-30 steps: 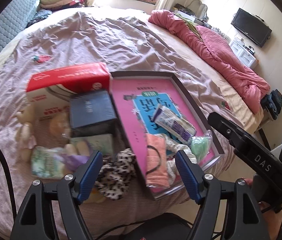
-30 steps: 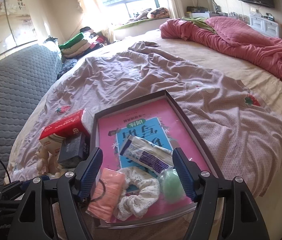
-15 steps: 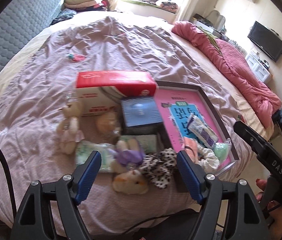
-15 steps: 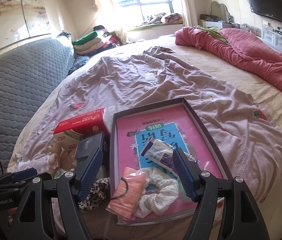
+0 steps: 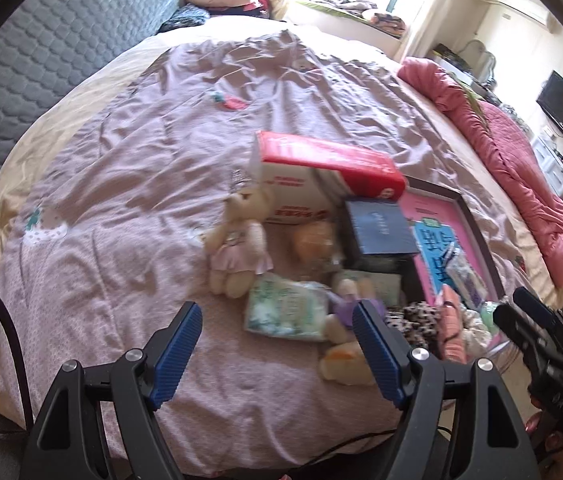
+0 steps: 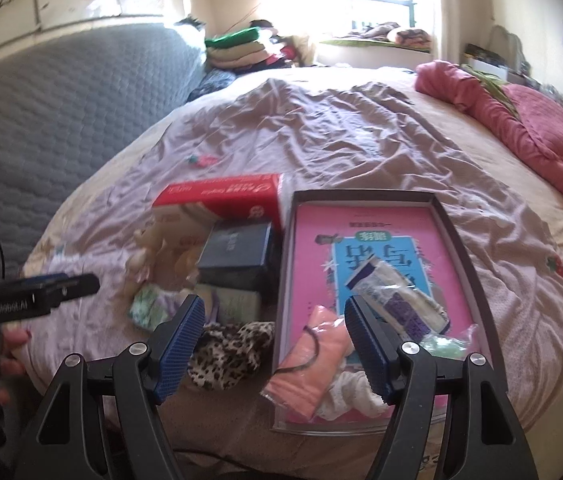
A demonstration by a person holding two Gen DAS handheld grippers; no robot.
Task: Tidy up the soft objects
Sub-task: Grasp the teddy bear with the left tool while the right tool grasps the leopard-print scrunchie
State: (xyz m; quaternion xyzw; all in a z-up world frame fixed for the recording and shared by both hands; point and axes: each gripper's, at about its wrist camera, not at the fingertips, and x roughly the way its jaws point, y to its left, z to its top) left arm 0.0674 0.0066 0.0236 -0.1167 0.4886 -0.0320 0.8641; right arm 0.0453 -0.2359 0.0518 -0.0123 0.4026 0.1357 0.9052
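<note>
From my left view, the bear (image 5: 238,245) stands clear, left of the tray (image 5: 477,227); my right view blurs it. Only the right view shows the whole tray, mask (image 6: 309,364) inside, leopard scrunchie (image 6: 227,354) just outside. My left gripper (image 5: 277,354) and right gripper (image 6: 273,346) gape wide, holding nothing.

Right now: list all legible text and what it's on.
"GenRobot.AI": side of the left gripper, seen from the right wrist.
Red tissue box: print blurred, unreadable.
Pink book in the tray: upside-down characters, unreadable.
Dark blue box: print too blurred.
</note>
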